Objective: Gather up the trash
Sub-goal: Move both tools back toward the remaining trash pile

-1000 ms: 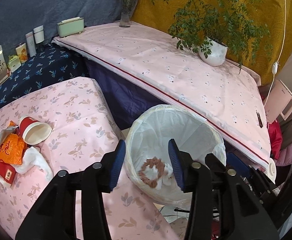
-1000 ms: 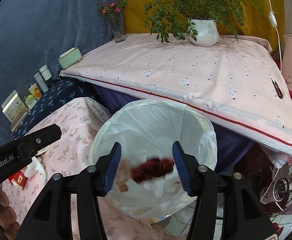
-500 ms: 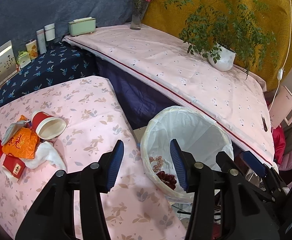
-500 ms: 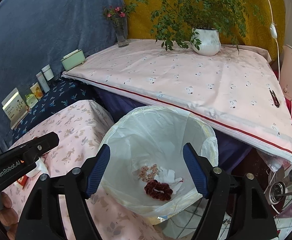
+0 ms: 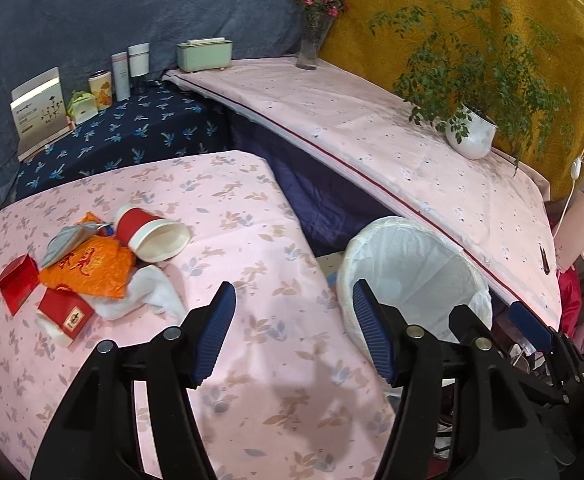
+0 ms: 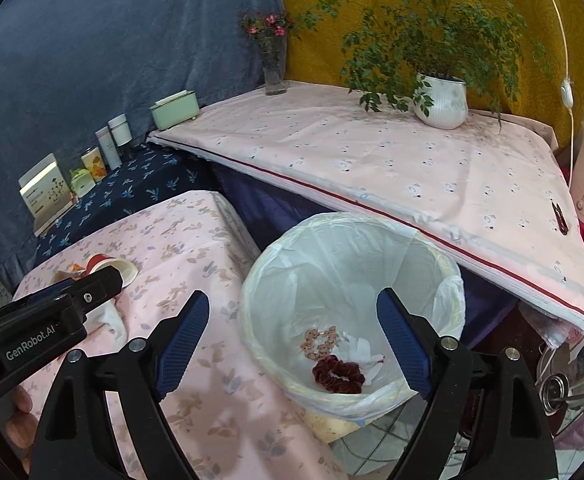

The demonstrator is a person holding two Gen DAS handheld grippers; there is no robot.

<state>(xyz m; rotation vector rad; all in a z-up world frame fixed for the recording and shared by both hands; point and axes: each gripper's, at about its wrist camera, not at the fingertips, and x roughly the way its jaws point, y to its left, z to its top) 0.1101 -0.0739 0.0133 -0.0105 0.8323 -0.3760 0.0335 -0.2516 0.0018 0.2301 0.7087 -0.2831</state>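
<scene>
Trash lay in a heap on the pink table: a red cup on its side, an orange wrapper, two red boxes, a grey scrap and a white tissue. Beside the table stood the bin with its white liner, holding a dark red scrunchie, a pink scrunchie and tissue. The left gripper hung over the table edge, its jaws just opening, nothing between them. The right gripper hung above the bin, jaws wide and just opening, empty too.
</scene>
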